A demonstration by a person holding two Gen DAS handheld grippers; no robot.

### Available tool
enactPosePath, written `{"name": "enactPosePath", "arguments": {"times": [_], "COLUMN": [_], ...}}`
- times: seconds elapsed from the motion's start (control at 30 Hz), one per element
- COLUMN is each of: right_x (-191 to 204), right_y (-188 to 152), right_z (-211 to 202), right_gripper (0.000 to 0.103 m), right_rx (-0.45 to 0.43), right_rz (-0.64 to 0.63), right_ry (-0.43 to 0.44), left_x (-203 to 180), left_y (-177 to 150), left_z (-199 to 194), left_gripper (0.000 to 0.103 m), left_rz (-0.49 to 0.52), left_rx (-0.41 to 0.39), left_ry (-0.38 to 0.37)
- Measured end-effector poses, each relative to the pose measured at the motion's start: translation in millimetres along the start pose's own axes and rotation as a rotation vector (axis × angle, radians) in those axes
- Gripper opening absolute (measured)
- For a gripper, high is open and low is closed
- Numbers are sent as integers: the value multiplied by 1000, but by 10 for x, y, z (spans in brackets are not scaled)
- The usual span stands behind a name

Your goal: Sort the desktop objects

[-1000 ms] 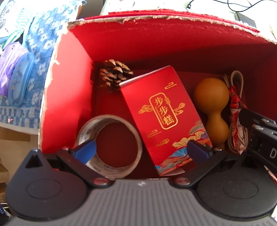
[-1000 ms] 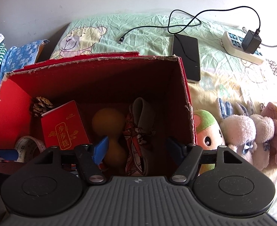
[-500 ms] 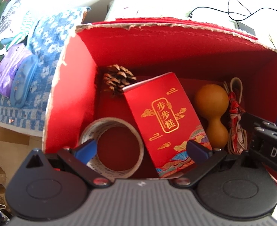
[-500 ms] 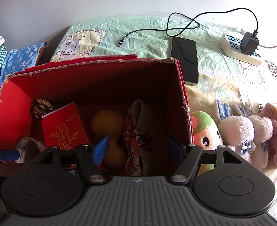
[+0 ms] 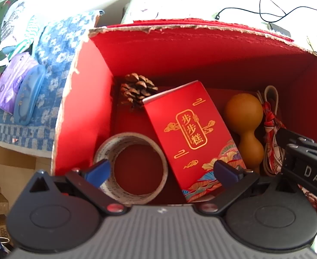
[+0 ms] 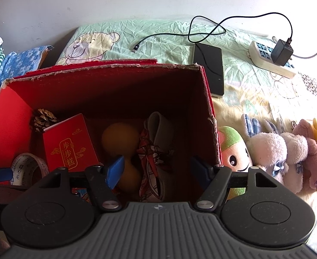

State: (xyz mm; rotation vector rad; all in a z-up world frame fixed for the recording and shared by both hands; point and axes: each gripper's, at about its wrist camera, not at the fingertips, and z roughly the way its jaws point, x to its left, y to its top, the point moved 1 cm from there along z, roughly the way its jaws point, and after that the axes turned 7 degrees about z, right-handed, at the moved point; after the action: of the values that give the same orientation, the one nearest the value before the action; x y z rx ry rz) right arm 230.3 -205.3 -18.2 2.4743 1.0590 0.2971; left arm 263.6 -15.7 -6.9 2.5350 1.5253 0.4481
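Note:
A red cardboard box [image 5: 89,99] [image 6: 13,116] sits open-topped on the bed. Inside lie a pine cone [image 5: 137,89] [image 6: 43,118], a red gift packet with gold writing [image 5: 190,138] [image 6: 70,142], a tape roll [image 5: 132,166] [image 6: 26,166], a brown gourd [image 5: 244,125] [image 6: 119,138] and a red patterned ribbon with a grey strap [image 5: 270,125] [image 6: 154,151]. My left gripper [image 5: 161,170] hangs open over the tape roll and packet. Open as well, my right gripper [image 6: 158,168] hovers over the ribbon with nothing between its fingers; its body [image 5: 305,157] shows in the left wrist view.
Several plush toys [image 6: 277,151] lie right of the box. A black phone [image 6: 209,69], a charging cable [image 6: 201,28] and a power strip [image 6: 270,58] rest on the green sheet behind. Blue patterned cloth [image 5: 50,64] and a purple pack [image 5: 11,82] lie left of the box.
Both views have tilted slightly, so the box contents sit a little lower in each picture. Nothing inside the box has moved and both grippers stay open.

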Motion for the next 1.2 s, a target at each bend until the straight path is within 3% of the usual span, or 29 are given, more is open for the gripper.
{"name": "enactPosePath", "arguments": {"times": [0.6,0.8,1.2], "right_x": [-24,-24,-27], "right_y": [-27,-34,-57], "right_z": [-60,-81,-117], "right_gripper": [71,71,71], "right_rx": [-17,-25,-24], "right_rz": [14,13,10], "right_ry": [20,20,21], "left_x": [-34,-42,-46], "left_y": [8,12,-31], "left_z": [11,32,-69], "left_gripper": [102,102,102], "left_rz": [3,19,31], "left_rx": [-13,10,-6], "left_ry": [10,-42,-22]}}
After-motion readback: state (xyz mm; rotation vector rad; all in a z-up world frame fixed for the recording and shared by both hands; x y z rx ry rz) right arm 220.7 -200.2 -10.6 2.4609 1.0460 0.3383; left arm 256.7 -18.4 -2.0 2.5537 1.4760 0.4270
